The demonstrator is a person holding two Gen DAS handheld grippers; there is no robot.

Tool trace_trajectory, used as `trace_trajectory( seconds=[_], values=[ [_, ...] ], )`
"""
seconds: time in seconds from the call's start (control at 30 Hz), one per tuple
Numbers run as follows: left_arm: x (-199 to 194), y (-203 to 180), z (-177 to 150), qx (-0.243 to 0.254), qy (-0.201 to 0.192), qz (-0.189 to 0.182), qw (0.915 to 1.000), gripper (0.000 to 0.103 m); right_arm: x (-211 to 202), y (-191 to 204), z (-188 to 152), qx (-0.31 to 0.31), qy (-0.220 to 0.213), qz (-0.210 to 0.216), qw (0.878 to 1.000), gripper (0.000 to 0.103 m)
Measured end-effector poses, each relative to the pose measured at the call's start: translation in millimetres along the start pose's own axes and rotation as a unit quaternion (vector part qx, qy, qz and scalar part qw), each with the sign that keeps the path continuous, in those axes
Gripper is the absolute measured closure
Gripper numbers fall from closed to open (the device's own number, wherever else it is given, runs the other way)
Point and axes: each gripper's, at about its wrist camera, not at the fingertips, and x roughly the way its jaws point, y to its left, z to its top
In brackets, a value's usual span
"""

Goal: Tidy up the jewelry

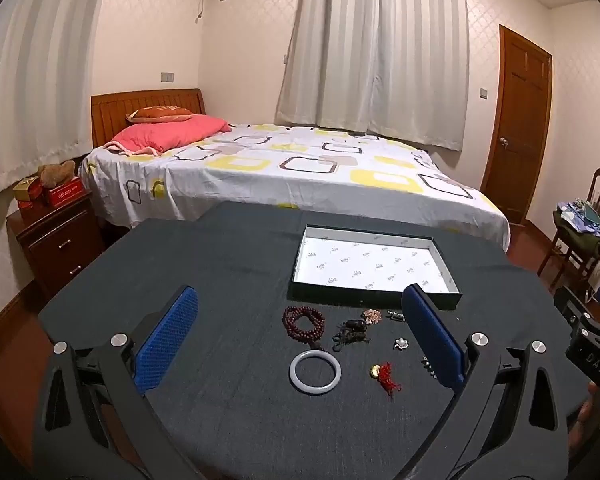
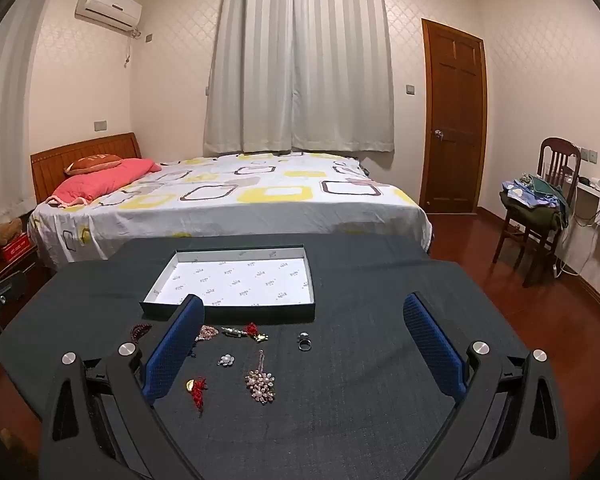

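On the dark cloth of the table (image 1: pixel 220 264), as the left wrist camera showed it, we held the left gripper (image 1: pixel 300 344) with its blue pads spread as wide as they go and nothing between them but air. Below and ahead of it lay the jewelry: a white bangle (image 1: pixel 315 372) nearest us and flat on the cloth, a coil of dark red beads (image 1: pixel 304 320) just beyond it, a black knotted cord (image 1: pixel 350 334) beside the beads, and a red tassel charm (image 1: pixel 386 376) to the right of the bangle. The shallow open box (image 1: pixel 374 268) sat farther off, empty, its long side running across our view. We judged the bangle the closest piece to this hand, almost centred between the pads.

From the right wrist camera, we saw the right gripper (image 2: pixel 304 348) likewise fully parted and empty. A pearl cluster brooch (image 2: pixel 261 385) lay low between its pads, its chain running away from us toward the box (image 2: pixel 236 280). A small flower pin (image 2: pixel 226 360) and the same red tassel charm (image 2: pixel 197 388) sat to its left, a ring (image 2: pixel 304 342) farther ahead. We took the brooch and ring to belong to this hand; nothing was yet in the box.
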Motion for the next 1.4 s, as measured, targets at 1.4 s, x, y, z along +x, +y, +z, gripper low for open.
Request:
trace_trajectory(
  seconds=[1.4],
  values=[
    [-10,1,11,0.014,-0.011,0.007,0.9998,0.004,-11,1,15,-0.003,-0.012,0.006,1.000,0.006]
  ],
)
